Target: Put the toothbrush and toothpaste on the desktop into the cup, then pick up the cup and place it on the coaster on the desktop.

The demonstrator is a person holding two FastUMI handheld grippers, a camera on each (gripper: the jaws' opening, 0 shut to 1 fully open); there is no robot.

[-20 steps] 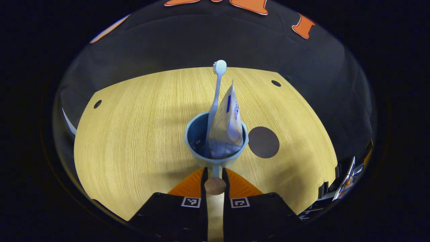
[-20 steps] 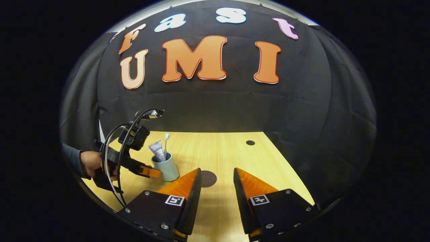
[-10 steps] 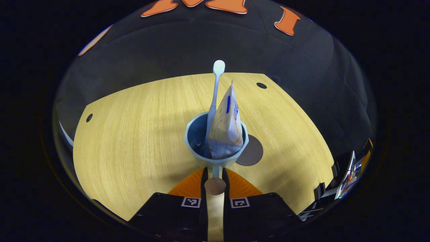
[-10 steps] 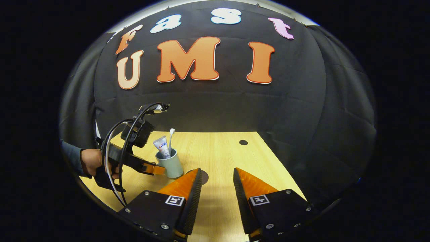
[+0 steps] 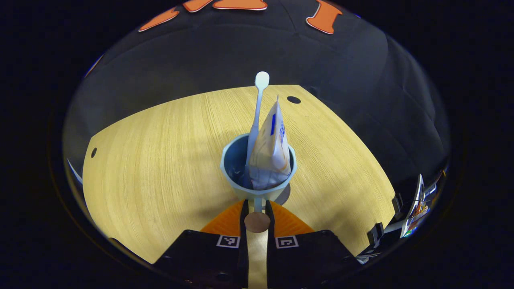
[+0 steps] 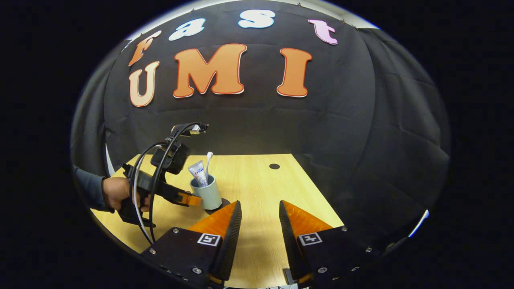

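A pale blue cup holds a white toothbrush and a toothpaste tube, both standing upright. My left gripper is shut on the cup's handle at the near side. A sliver of the dark round coaster shows under the cup's right edge. In the right gripper view the cup stands over the coaster, with a hand holding the left gripper at its handle; I cannot tell whether the cup touches the coaster. My right gripper is open near the table's front with nothing between its fingers.
The wooden desktop has small dark holes near its far corners. The black cloth wall stands close behind and to the right of the table. Some equipment sits past the table's right edge.
My left gripper carried the cup to the right until it covers the coaster, which was in plain sight beside the cup a second ago. The right gripper shifted slightly and stays open.
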